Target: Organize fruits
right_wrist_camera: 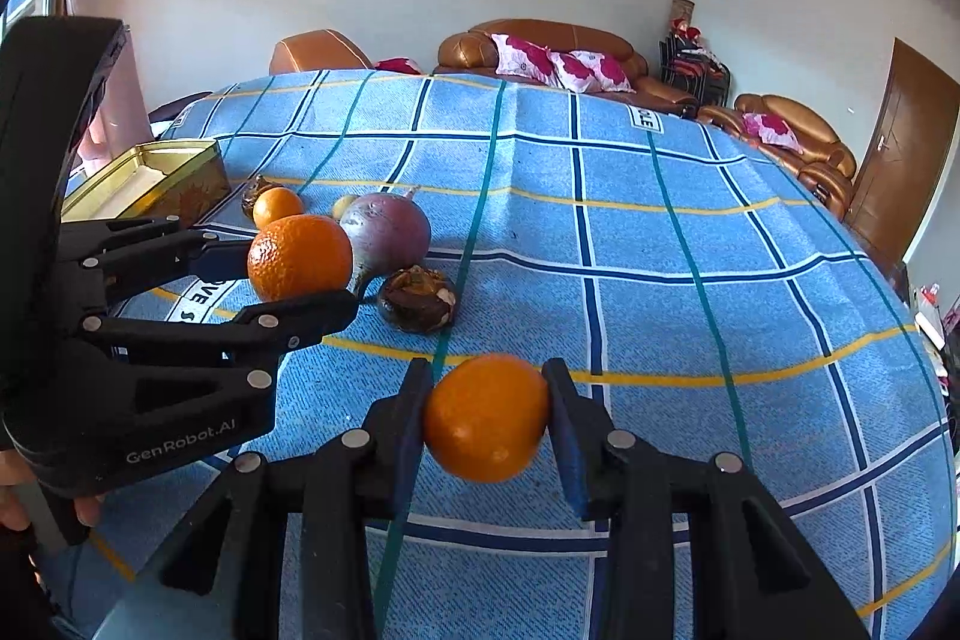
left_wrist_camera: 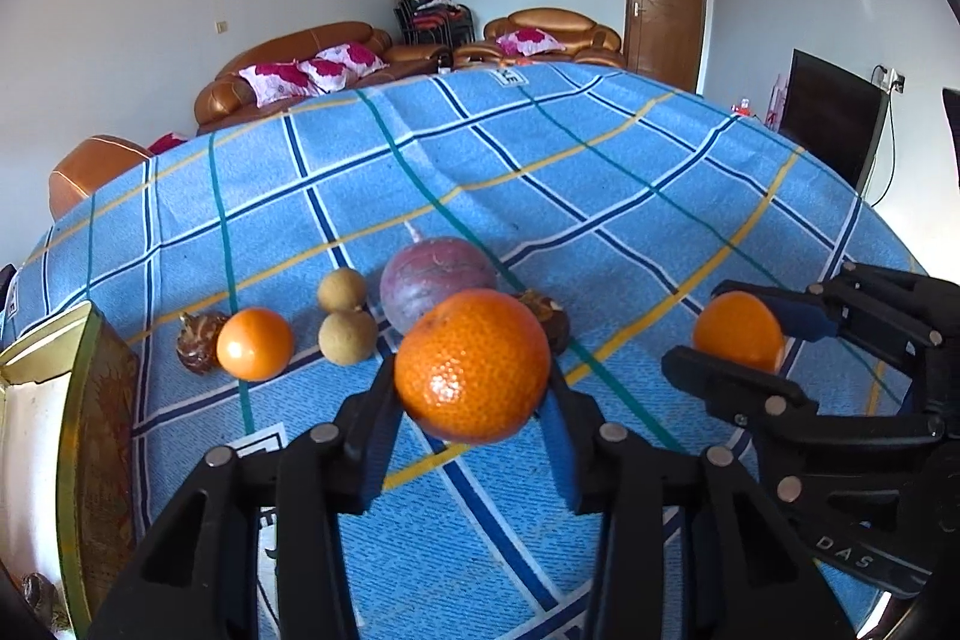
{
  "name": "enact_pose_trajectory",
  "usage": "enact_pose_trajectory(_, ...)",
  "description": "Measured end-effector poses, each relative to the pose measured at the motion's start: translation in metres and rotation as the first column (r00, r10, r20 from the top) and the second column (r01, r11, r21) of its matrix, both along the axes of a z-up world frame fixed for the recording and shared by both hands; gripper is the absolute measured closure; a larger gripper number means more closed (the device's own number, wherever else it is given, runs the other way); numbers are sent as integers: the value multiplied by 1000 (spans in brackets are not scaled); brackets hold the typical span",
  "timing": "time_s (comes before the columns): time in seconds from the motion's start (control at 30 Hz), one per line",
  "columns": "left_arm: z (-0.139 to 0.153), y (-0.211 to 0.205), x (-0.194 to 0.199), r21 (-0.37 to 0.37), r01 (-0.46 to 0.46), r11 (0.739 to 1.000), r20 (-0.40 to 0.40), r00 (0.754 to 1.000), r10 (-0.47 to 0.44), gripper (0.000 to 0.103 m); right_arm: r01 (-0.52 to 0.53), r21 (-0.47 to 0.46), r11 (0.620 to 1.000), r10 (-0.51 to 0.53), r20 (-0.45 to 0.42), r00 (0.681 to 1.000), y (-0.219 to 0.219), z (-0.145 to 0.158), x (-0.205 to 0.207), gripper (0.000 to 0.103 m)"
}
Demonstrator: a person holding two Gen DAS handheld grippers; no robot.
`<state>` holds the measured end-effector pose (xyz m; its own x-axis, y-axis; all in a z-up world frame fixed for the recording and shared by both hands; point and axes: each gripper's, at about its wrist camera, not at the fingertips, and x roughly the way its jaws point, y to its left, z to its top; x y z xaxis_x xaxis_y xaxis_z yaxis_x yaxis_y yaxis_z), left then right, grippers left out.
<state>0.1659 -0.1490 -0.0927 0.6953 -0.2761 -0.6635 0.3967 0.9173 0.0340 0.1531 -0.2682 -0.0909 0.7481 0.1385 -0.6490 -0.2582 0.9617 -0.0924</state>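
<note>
My left gripper (left_wrist_camera: 474,388) is shut on a large dimpled orange (left_wrist_camera: 473,365) and holds it above the blue checked cloth (left_wrist_camera: 540,172). My right gripper (right_wrist_camera: 487,415) is shut on a smaller smooth orange (right_wrist_camera: 487,417); it also shows in the left wrist view (left_wrist_camera: 739,331). On the cloth lie a purple passion fruit (left_wrist_camera: 435,280), two tan longans (left_wrist_camera: 342,289) (left_wrist_camera: 347,336), a third small orange (left_wrist_camera: 255,343), and two dark brown fruits (left_wrist_camera: 198,343) (right_wrist_camera: 418,298).
An open gold tin box (left_wrist_camera: 90,400) stands at the table's left edge; it also shows in the right wrist view (right_wrist_camera: 156,178). Brown sofas (left_wrist_camera: 300,64) stand behind the table, a dark screen (left_wrist_camera: 834,118) to the right.
</note>
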Motion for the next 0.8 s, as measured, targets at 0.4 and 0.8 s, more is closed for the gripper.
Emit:
enact_pose_trajectory(0.4, 11, 7, -13, -34, -8, 999, 93, 996, 12, 58, -7, 16, 1000, 5, 86, 996, -2, 8, -13, 64)
enact_pose_trajectory(0.8, 19, 15, -24, -68, -26, 997, 159, 987, 37, 58, 2, 33, 999, -7, 165, 986, -6, 15, -23, 64)
